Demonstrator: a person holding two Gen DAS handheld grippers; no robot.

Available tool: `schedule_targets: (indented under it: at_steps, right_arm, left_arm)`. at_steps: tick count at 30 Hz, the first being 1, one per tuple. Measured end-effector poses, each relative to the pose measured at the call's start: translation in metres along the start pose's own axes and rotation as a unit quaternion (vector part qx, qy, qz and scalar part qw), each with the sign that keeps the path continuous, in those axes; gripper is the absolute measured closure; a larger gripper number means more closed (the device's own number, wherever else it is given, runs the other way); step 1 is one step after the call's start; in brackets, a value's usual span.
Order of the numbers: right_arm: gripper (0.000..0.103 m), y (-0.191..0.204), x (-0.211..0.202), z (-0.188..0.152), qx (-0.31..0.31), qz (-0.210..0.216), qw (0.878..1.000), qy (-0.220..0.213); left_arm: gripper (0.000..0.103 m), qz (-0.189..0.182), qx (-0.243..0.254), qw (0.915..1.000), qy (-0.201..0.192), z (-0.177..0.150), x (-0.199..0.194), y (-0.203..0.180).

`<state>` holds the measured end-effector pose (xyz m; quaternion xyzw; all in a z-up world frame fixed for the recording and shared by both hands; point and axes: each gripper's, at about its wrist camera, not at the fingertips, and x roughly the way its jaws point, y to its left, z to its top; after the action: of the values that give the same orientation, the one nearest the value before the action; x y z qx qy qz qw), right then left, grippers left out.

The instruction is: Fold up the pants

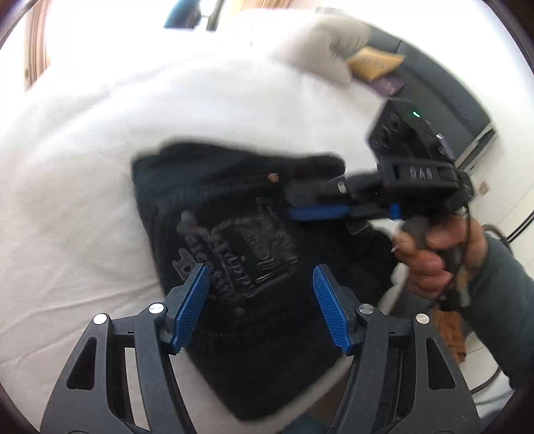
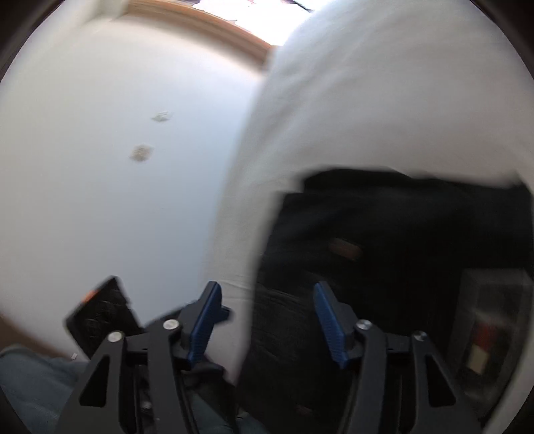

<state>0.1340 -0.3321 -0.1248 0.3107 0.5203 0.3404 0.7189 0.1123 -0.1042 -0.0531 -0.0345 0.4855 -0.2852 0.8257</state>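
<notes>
Black folded pants [image 1: 233, 213] with a raised stitched logo lie on a white bedsheet [image 1: 83, 200]. My left gripper [image 1: 260, 300] hovers over the logo, open, nothing pressed between its blue pads. In the left wrist view, my right gripper [image 1: 292, 202] comes in from the right over the pants' far edge, held by a person's hand [image 1: 434, 257]. In the blurred right wrist view, the right gripper [image 2: 267, 320] stands open above the pants [image 2: 383, 250] near the bed's edge. Dark fabric lies below the gap, and the pads do not press on it.
A pale pillow [image 1: 320, 43] and a tan cushion [image 1: 373, 61] lie at the far side of the bed, beside a dark sofa [image 1: 450, 90]. Pale floor [image 2: 116, 167] runs left of the bed, with a black device [image 2: 100, 317] low down and wooden skirting [image 2: 200, 30] beyond.
</notes>
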Motion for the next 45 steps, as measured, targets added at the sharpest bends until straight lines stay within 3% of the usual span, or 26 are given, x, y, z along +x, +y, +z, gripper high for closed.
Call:
schedule_targets:
  at_steps: [2,4,7,9,11,13,16,19,21,22,23,24,26,30,32,36,43,45]
  right_arm:
    - [0.103,-0.041,-0.004,-0.012,0.057,-0.004,0.998,-0.007]
    - [0.103,-0.064,-0.011,-0.021,0.085,-0.002,0.996,-0.029]
    - [0.103,-0.059,-0.014,-0.023,0.066,-0.002,0.997,-0.040]
    - [0.088,-0.051,-0.023,-0.028,0.059,-0.001,0.997,-0.042]
    - [0.042,-0.039,-0.037,-0.031,0.054,0.031,0.996,-0.062]
    - [0.030,-0.029,-0.049,-0.042,0.038,0.058,0.995,-0.076]
    - [0.028,-0.028,-0.053,-0.066,0.020,0.051,0.997,-0.051]
    - [0.043,-0.051,-0.065,-0.087,0.025,0.030,0.997,-0.062]
    - [0.041,-0.058,-0.079,-0.087,0.052,0.042,0.995,-0.073]
    - [0.034,-0.058,-0.085,-0.085,0.061,0.050,0.994,-0.082]
    - [0.026,-0.055,-0.095,-0.083,0.055,0.049,0.992,-0.102]
    - [0.023,-0.056,-0.107,-0.081,0.047,0.044,0.991,-0.121]
    - [0.020,-0.061,-0.119,-0.072,0.053,0.037,0.988,-0.139]
    - [0.020,-0.087,-0.117,-0.052,0.087,0.013,0.988,-0.125]
    - [0.020,-0.101,-0.110,-0.045,0.100,0.005,0.990,-0.102]
    - [0.020,-0.104,-0.096,-0.025,0.094,0.006,0.992,-0.081]
    - [0.020,-0.079,-0.051,-0.007,0.063,-0.026,0.998,-0.014]
    - [0.020,-0.079,-0.048,-0.007,0.065,-0.034,0.997,-0.007]
  left_arm:
    - [0.040,0.007,0.003,0.9998,0.019,0.000,0.021,0.002]
    - [0.040,0.019,0.023,0.9993,0.024,-0.002,0.028,0.000]
    - [0.040,0.025,0.033,0.9988,0.028,-0.001,0.031,-0.004]
    - [0.040,0.016,0.026,0.9995,0.010,0.001,0.016,-0.006]
    - [0.040,0.012,0.043,0.9986,-0.029,0.000,-0.001,-0.013]
    - [0.040,0.016,0.059,0.9976,-0.031,-0.012,-0.001,-0.015]
    - [0.040,0.017,0.049,0.9986,0.015,-0.025,0.030,-0.007]
    - [0.040,0.019,0.056,0.9982,0.006,-0.031,0.030,-0.005]
    - [0.039,0.011,0.049,0.9987,-0.009,-0.024,0.017,-0.008]
    - [0.039,0.012,0.045,0.9986,-0.027,-0.020,0.011,-0.008]
    - [0.036,0.018,0.037,0.9975,-0.057,-0.018,-0.003,-0.003]
    - [0.023,0.022,0.029,0.9970,-0.069,-0.015,-0.011,0.001]
    - [0.011,0.031,-0.012,0.9965,-0.076,-0.013,-0.014,0.024]
    - [0.011,0.017,-0.104,0.9940,-0.030,-0.018,0.000,0.065]
    - [0.011,-0.013,-0.136,0.9906,0.004,-0.023,0.018,0.080]
    - [0.011,-0.065,-0.147,0.9864,0.036,-0.022,0.036,0.085]
    - [0.014,-0.093,-0.143,0.9833,0.065,-0.014,0.044,0.094]
    - [0.038,-0.090,-0.147,0.9827,0.069,-0.014,0.045,0.099]
